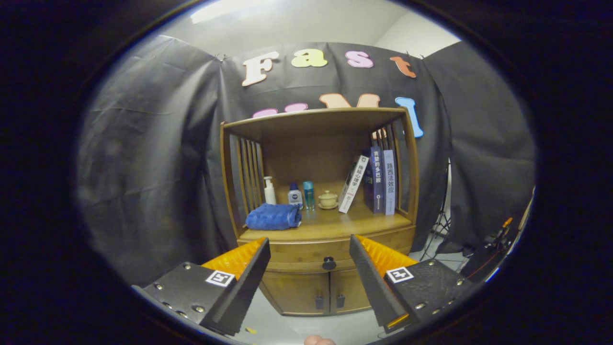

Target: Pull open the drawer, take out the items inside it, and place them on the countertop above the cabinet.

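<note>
A wooden cabinet stands ahead of me with its drawer (306, 254) pushed in under the countertop (335, 225). The drawer's dark round knob (329, 263) sits between my fingers but well beyond them. My gripper (309, 249) is open, its two fingers spread wide with nothing between them. What lies inside the drawer is hidden.
On the countertop lie a folded blue towel (274, 216), a white pump bottle (269, 191), two small bottles (301, 195), a small lidded cup (328, 199) and several books (378, 179) leaning at the right. Two lower doors (313, 292) sit under the drawer. Stands and cables (493, 239) are at the right.
</note>
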